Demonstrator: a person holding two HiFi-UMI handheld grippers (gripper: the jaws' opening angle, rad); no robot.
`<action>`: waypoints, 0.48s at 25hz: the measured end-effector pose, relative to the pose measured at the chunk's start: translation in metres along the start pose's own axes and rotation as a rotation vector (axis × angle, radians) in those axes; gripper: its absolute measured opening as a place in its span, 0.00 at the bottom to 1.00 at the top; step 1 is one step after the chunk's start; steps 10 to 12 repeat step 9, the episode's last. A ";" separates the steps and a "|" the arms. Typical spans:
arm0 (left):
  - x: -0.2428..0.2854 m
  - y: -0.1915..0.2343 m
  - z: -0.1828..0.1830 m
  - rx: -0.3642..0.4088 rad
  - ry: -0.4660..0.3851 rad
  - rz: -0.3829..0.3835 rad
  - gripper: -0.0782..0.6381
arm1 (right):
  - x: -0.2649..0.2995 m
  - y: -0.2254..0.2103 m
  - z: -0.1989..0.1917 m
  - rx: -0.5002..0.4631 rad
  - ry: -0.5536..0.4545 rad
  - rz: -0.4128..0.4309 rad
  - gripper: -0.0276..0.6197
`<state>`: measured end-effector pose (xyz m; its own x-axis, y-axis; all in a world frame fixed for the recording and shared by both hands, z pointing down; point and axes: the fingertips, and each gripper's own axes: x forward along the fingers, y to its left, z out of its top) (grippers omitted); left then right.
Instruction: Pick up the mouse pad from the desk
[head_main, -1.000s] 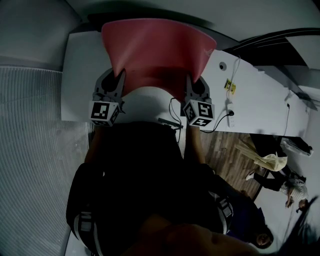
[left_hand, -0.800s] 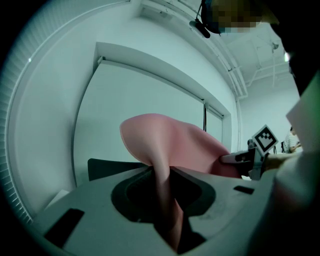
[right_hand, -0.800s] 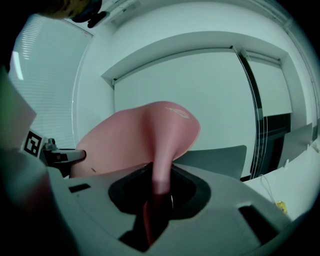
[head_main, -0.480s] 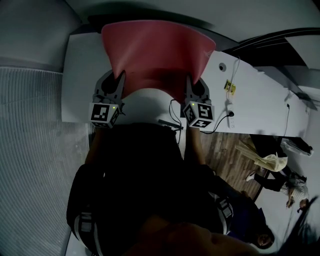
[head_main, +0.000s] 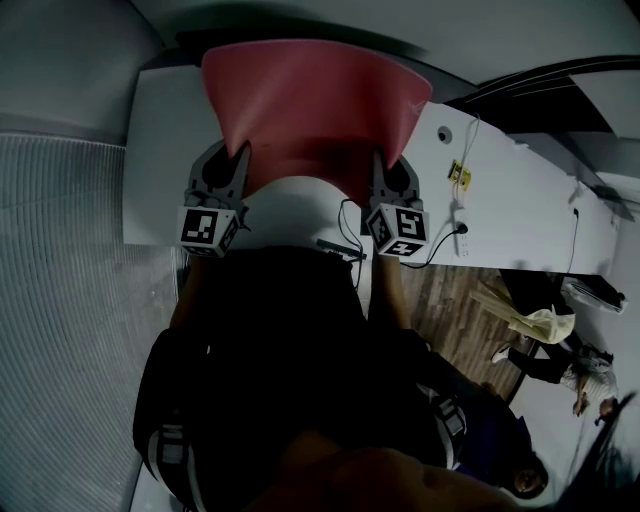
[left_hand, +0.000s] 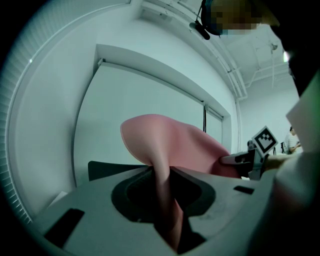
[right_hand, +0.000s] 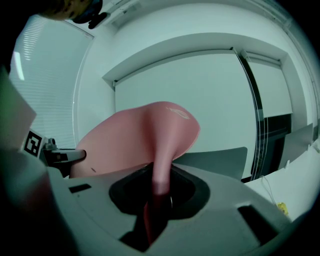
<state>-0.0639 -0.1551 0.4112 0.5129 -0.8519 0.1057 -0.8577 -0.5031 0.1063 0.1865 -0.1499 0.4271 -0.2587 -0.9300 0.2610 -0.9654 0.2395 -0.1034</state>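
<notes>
The pink mouse pad (head_main: 310, 100) hangs spread between my two grippers above the white desk (head_main: 165, 120), sagging in the middle. My left gripper (head_main: 240, 160) is shut on the pad's near left corner, and my right gripper (head_main: 380, 165) is shut on its near right corner. In the left gripper view the mouse pad (left_hand: 175, 145) runs pinched into the left gripper (left_hand: 162, 175), with the right gripper (left_hand: 245, 160) at the far side. In the right gripper view the mouse pad (right_hand: 135, 140) is clamped in the right gripper (right_hand: 160, 175), and the left gripper (right_hand: 62, 156) shows beyond.
A black cable (head_main: 345, 225) and a white power strip (head_main: 460, 235) lie on the desk at my right, with a small yellow object (head_main: 460, 172) beyond. Ribbed grey flooring (head_main: 70, 300) lies left. A person (head_main: 560, 360) stands on the wooden floor at lower right.
</notes>
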 end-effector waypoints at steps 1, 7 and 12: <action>0.000 0.000 0.000 0.001 -0.002 0.000 0.22 | 0.000 0.000 0.001 0.000 -0.001 0.001 0.13; 0.001 -0.001 0.001 0.002 -0.001 -0.004 0.22 | -0.001 -0.001 0.001 0.008 0.001 0.002 0.13; 0.001 -0.002 0.002 -0.004 -0.005 -0.003 0.22 | -0.001 -0.001 0.002 0.009 0.001 0.002 0.13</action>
